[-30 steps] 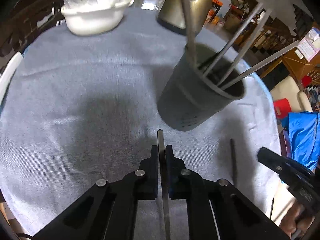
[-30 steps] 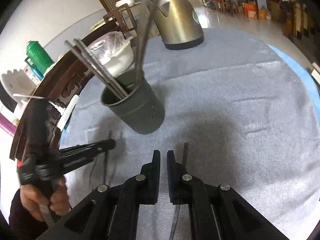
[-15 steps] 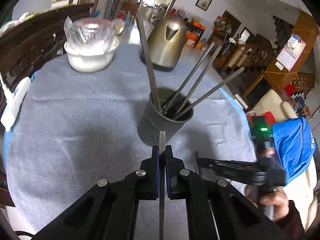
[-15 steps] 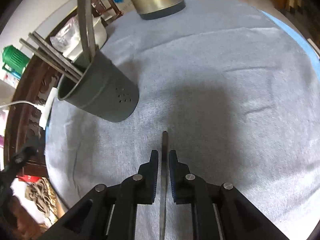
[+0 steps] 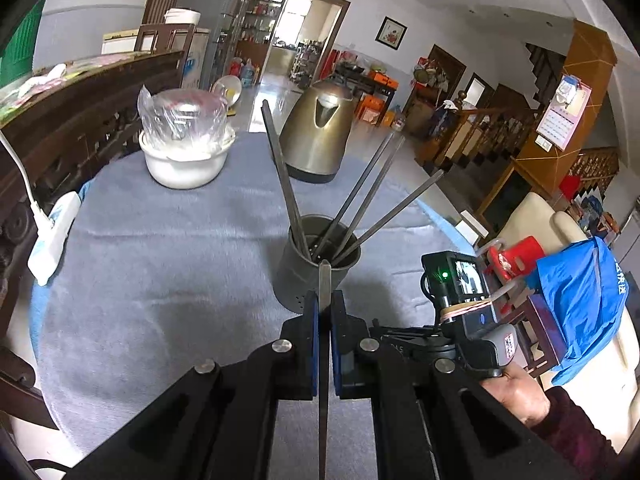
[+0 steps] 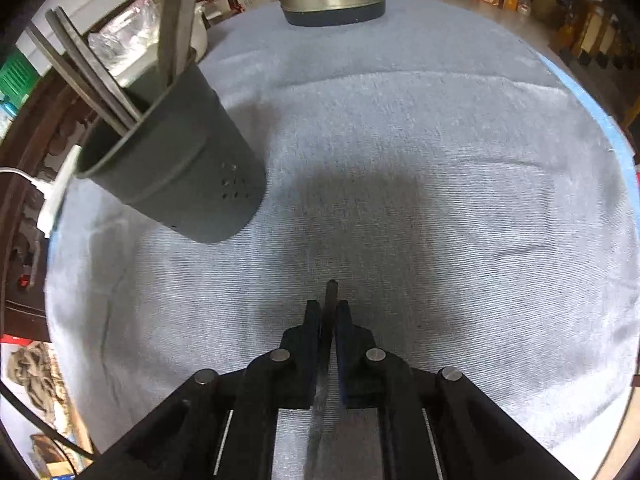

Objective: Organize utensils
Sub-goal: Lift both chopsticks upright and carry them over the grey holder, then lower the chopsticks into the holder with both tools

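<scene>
— Judging by the holder (image 5: 316, 268), how far along is the sorting?

— Well past the start, it seems. Four metal chopsticks (image 5: 288, 188) already stand in the dark cup, leaning out against its rim, and the cup sits on the grey cloth (image 5: 160, 280) in front of the kettle (image 5: 318, 132).

— And what is left?

— Two sticks, one per hand. The left gripper (image 5: 324, 320) is pinched tight on a chopstick (image 5: 324, 280) whose tip points toward the cup's mouth (just short of the rim, as its own camera shows it). The right gripper (image 6: 328, 316) is likewise clamped on another stick (image 6: 330, 292), low over the cloth and well apart from the cup.

— Anything loose on the cloth?

— None that either view shows, though the near edge is hidden behind the fingers. So the remaining work looks like dropping these two in.
</scene>
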A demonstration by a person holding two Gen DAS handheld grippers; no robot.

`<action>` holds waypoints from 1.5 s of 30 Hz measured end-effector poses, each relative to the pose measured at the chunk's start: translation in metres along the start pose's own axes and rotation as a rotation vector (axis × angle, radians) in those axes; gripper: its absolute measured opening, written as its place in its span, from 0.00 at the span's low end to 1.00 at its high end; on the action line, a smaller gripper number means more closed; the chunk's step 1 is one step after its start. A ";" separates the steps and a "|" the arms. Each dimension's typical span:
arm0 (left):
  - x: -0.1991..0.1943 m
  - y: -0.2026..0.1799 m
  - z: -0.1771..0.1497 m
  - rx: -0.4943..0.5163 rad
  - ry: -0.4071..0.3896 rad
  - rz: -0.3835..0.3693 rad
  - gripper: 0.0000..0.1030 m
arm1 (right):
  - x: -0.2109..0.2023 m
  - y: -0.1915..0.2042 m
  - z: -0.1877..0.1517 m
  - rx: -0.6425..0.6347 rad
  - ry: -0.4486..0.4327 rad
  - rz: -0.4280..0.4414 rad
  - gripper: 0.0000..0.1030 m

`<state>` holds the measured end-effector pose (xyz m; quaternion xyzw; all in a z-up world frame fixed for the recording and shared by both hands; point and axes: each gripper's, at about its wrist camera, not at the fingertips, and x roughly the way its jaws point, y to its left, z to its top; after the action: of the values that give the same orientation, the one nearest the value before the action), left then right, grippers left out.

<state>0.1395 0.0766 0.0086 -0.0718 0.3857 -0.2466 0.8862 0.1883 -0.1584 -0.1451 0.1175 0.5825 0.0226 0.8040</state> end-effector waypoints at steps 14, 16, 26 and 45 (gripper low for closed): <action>-0.034 -0.012 0.009 0.000 -0.099 0.029 0.05 | -0.119 0.009 -0.020 -0.066 -0.346 0.183 0.06; -0.039 -0.015 0.012 -0.003 -0.118 0.032 0.05 | -0.136 0.012 -0.021 -0.065 -0.393 0.206 0.06; -0.050 -0.025 0.025 0.007 -0.173 0.067 0.05 | -0.195 0.023 -0.031 -0.045 -0.617 0.266 0.06; -0.052 -0.043 0.104 0.087 -0.295 0.109 0.05 | -0.272 0.045 0.018 -0.036 -0.860 0.233 0.06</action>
<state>0.1678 0.0589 0.1282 -0.0477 0.2439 -0.2015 0.9474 0.1230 -0.1643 0.1232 0.1669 0.1774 0.0721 0.9672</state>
